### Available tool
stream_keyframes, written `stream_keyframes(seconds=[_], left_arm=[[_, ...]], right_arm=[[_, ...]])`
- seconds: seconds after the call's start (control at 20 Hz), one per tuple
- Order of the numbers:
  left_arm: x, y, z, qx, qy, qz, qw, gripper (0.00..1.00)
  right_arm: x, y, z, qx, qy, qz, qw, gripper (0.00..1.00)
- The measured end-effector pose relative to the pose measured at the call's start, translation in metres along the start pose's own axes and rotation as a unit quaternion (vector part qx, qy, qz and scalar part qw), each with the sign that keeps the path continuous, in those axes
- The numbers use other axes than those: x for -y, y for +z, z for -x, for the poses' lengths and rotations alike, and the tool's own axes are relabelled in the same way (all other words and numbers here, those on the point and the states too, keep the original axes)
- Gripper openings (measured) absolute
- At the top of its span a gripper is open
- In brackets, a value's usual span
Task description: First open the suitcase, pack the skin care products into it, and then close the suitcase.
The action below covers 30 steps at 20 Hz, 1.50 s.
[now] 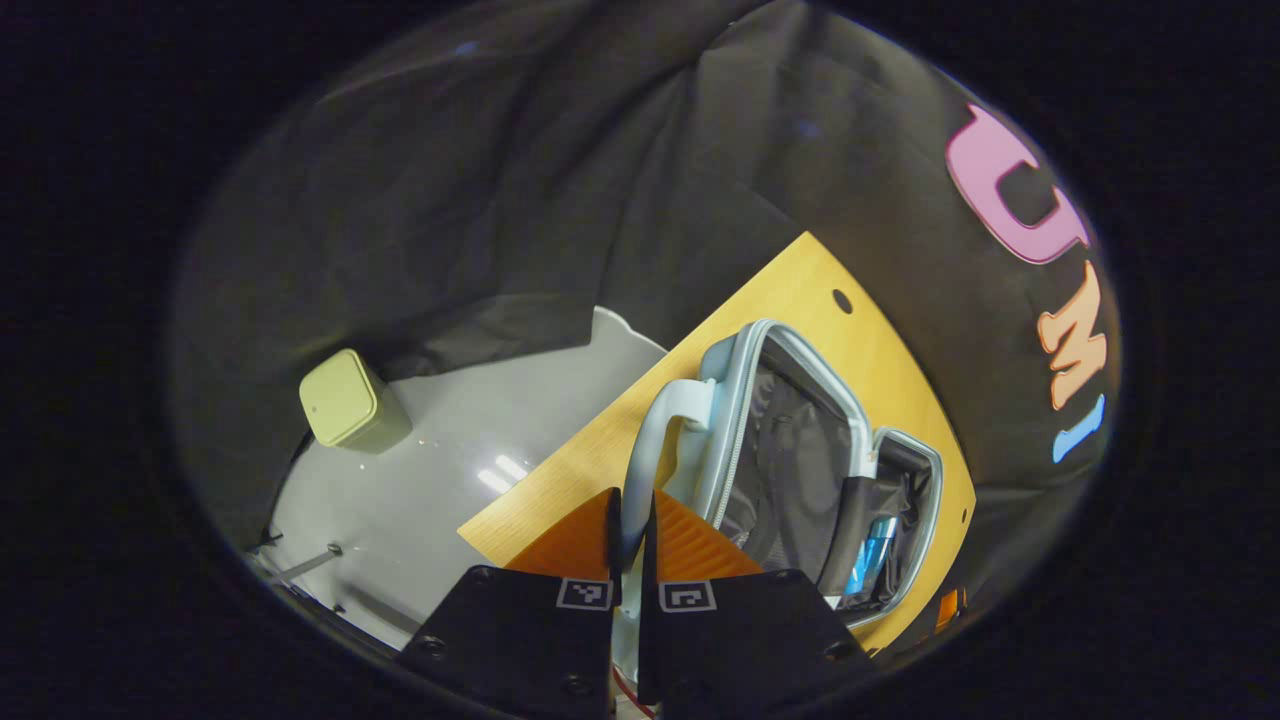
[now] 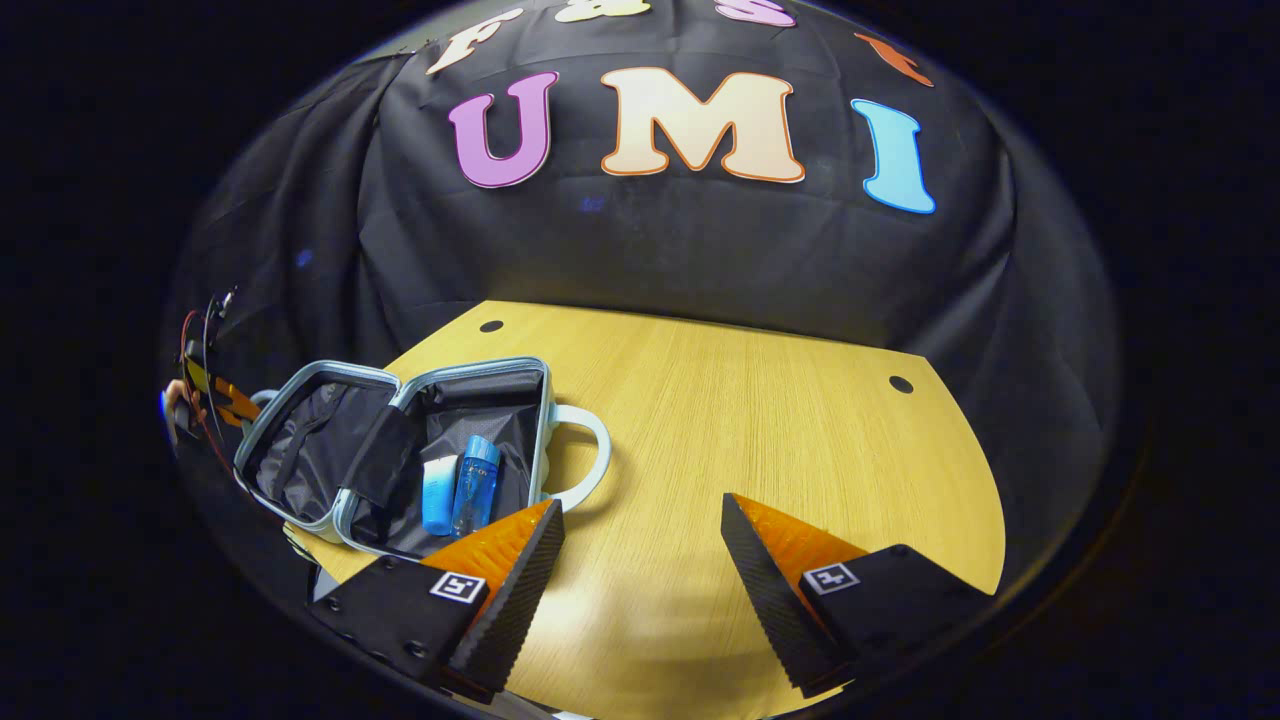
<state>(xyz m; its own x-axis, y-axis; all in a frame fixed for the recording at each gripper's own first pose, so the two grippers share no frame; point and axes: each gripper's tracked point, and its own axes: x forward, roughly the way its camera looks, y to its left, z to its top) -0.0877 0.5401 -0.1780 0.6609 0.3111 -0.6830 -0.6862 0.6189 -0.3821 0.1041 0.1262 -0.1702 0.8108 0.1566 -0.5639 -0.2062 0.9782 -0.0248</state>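
In the left gripper view, the left tongs (image 1: 632, 535) have their two orange fingers pressed close together. They pinch the pale handle (image 1: 655, 440) of the suitcase (image 1: 800, 450). The handle runs up from between the fingers and curves over to the case. The suitcase sits just past the tongs, a bit to the right. It lies open on the wooden table (image 1: 800, 290). Both halves show a dark lining (image 1: 790, 470). In the far half a blue bottle (image 1: 872, 555) lies inside. To the left of the table is the grey floor (image 1: 450, 460), and a small green bin (image 1: 345, 400) stands there, well apart from the case.

In the right gripper view, the right tongs (image 2: 640, 530) are spread wide, with nothing between the fingers. They hang over the bare wood of the table (image 2: 780, 430). The suitcase (image 2: 400, 450) lies to the left of them, open and flat. Its near corner is just beside the left finger (image 2: 505, 560) of these tongs. In the right half of the case, a white and blue tube (image 2: 438, 492) and a blue bottle (image 2: 476, 482) lie side by side, touching. A second pale handle (image 2: 588, 450) sticks out of the case toward the middle of the table. At the far left edge, past the case, the other tongs (image 2: 225, 400) show small beside the case's far handle.
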Motion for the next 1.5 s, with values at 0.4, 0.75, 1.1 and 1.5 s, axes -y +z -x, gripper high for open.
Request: stream_keyframes(seconds=[0.4,0.75,1.1,1.5], left_arm=[[0.113,0.019,0.081,0.057,-0.022,-0.098,0.993,0.02],[0.273,-0.013,0.112,0.072,-0.097,-0.204,0.971,0.02],[0.404,-0.091,0.074,0.000,-0.160,-0.277,0.947,0.03],[0.457,-0.194,-0.022,-0.117,-0.155,-0.319,0.928,0.04]], right_arm=[[0.030,0.007,0.010,0.024,0.013,-0.015,1.000,0.99],[0.084,0.017,0.027,0.058,-0.006,-0.021,0.998,0.99],[0.125,0.016,0.051,0.074,-0.025,-0.035,0.996,0.96],[0.155,0.006,0.069,0.076,-0.053,-0.063,0.994,0.95]])
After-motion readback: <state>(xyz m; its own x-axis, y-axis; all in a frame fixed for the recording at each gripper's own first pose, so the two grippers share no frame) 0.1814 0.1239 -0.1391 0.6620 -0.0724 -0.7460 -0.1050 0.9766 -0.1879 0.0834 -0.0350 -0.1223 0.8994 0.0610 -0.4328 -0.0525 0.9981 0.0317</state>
